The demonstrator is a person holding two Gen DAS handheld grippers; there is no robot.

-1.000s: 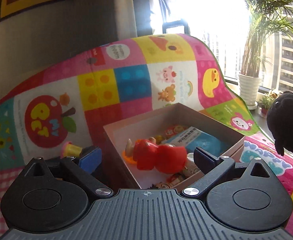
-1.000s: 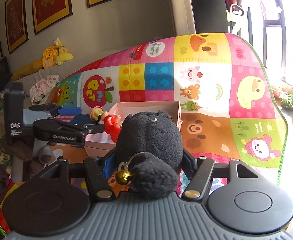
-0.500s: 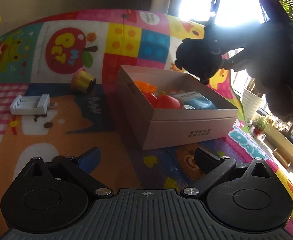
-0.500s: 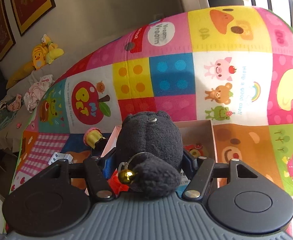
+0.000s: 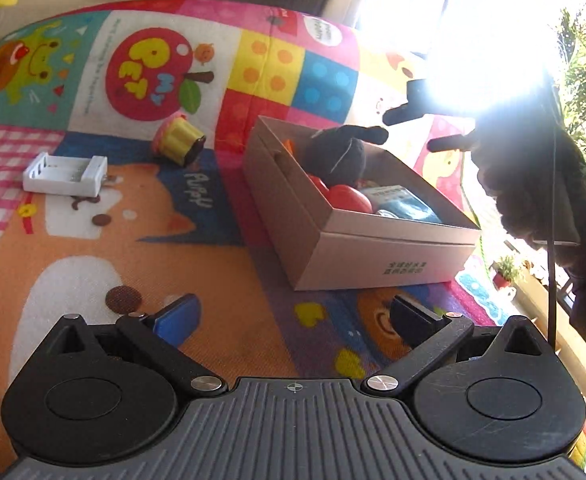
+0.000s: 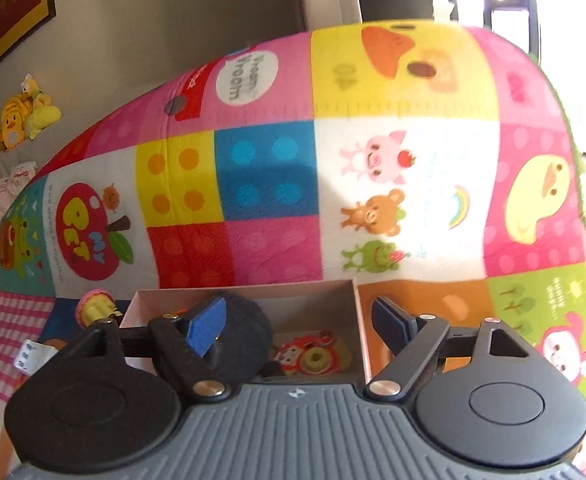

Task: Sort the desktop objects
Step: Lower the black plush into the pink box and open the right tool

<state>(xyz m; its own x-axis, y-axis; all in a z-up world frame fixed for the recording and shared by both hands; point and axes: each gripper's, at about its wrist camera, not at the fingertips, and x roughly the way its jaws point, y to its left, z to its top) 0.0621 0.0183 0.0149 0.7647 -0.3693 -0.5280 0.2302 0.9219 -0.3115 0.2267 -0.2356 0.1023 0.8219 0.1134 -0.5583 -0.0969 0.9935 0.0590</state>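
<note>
A tan cardboard box stands on the colourful play mat. A black plush toy lies in its far end, next to a red toy and a blue packet. My right gripper is open just above the box, with the plush by its left finger; it also shows in the left wrist view. My left gripper is open and empty, low over the mat in front of the box.
A yellow and pink cupcake toy lies on its side left of the box. A white battery holder lies further left. A round red and yellow toy sits inside the box. Potted plants stand by the window at right.
My right gripper has opened and let the black plush drop into the box. My left gripper drew back from the box after leaving the red toy in it.
</note>
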